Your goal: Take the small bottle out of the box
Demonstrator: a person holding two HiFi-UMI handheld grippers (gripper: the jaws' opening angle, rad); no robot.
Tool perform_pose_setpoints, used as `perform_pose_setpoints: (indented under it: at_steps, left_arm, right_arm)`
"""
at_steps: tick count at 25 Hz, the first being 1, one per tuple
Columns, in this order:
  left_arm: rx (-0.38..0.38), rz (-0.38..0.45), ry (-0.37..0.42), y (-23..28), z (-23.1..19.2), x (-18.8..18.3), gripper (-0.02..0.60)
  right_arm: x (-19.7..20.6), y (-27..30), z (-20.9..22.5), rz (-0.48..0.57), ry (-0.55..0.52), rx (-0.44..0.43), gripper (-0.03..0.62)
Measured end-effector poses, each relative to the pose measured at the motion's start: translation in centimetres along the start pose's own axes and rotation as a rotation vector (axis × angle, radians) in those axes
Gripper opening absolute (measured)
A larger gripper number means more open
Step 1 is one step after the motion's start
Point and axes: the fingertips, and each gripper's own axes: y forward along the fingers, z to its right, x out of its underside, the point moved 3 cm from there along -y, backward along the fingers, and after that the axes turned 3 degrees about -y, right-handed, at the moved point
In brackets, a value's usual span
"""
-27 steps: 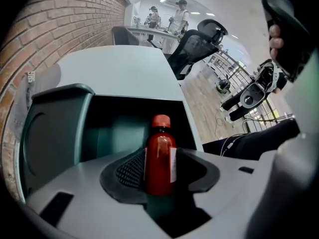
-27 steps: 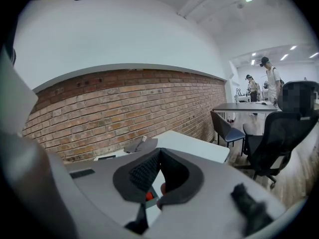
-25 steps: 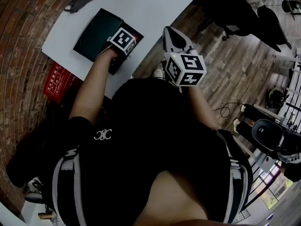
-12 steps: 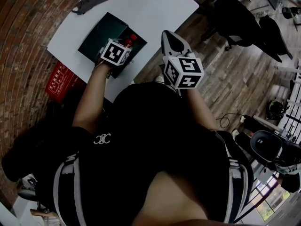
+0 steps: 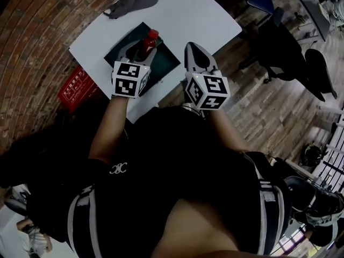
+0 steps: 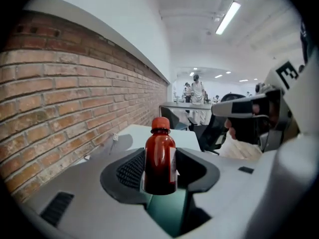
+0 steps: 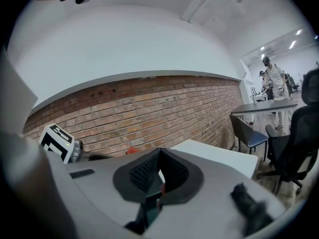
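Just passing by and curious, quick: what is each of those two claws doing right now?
Left gripper: closed on the small red bottle.
Right gripper: closed, with nothing between its jaws.

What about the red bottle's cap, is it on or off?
On. The red cap tops the small red bottle, which the left gripper clamps between its jaws.

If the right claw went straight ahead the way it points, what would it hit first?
The right claw would probably reach the brick wall, passing above the white table; depth is unclear.
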Motion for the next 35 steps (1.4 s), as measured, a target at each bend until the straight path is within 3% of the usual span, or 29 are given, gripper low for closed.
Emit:
perform_pose_setpoints:
  at_steps: [8, 12, 18, 35]
  left_arm:
    - [-0.141, 0.27, -0.082, -5.0, -1.3, -4.5, 0.206]
    - [-0.235, 0.339, -0.094, -6.6, -2.1, -5.1, 0.207]
    - [-0.309, 0.346, -0.086, -6.7, -2.3, -5.3, 0.206]
    - [-0.254, 0.364, -0.111, -7.3, -2.1, -5.2, 0.207]
  right_arm:
    - [-1.8, 2.2, -3.0, 0.059, -0.036, -0.065, 0.028]
    - [-3.0, 2.5, -3.9, 0.111, -0.117, -0.05, 0.027]
    - [-3.0, 3.1, -4.5, 0.093, -0.157, -0.041, 0.027]
    - [-2.2, 3.0, -5.5, 0.087, -0.156, -0.064, 0.028]
